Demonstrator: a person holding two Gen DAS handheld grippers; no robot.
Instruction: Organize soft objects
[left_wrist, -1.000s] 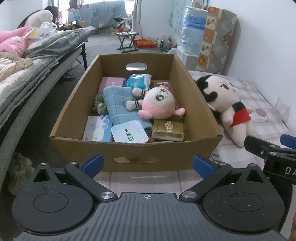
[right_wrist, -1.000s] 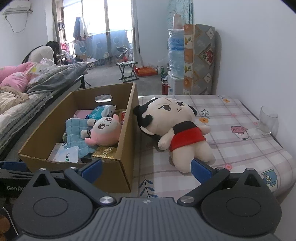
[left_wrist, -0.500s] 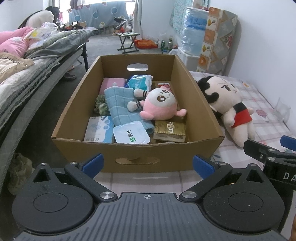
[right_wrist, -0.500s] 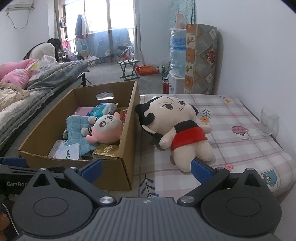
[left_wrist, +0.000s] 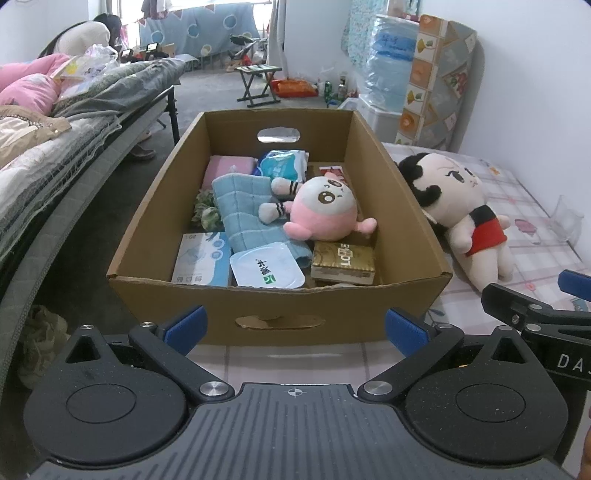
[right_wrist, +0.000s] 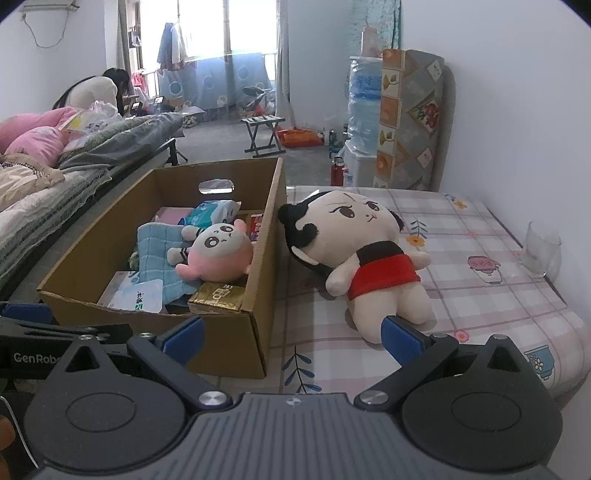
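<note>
A cardboard box (left_wrist: 280, 314) stands on the checked tablecloth. In it lie a pink plush (left_wrist: 325, 214), a blue towel (left_wrist: 243, 210), a pink cloth (left_wrist: 227, 168), tissue packs and small boxes. A large doll in a red skirt (right_wrist: 365, 251) lies on the cloth right of the box; it also shows in the left wrist view (left_wrist: 461, 214). My left gripper (left_wrist: 293, 326) is open and empty in front of the box. My right gripper (right_wrist: 291, 334) is open and empty, near the box's front right corner and the doll's legs.
A drinking glass (right_wrist: 541, 249) stands at the table's right edge by the wall. A bed with quilts (left_wrist: 48, 147) runs along the left. A folding stool (right_wrist: 262, 134), water bottles and a rolled mat stand at the back.
Both grippers have risen slightly and drawn a little closer to the box and doll. Nothing was taken hold of; the jaws stay open.
</note>
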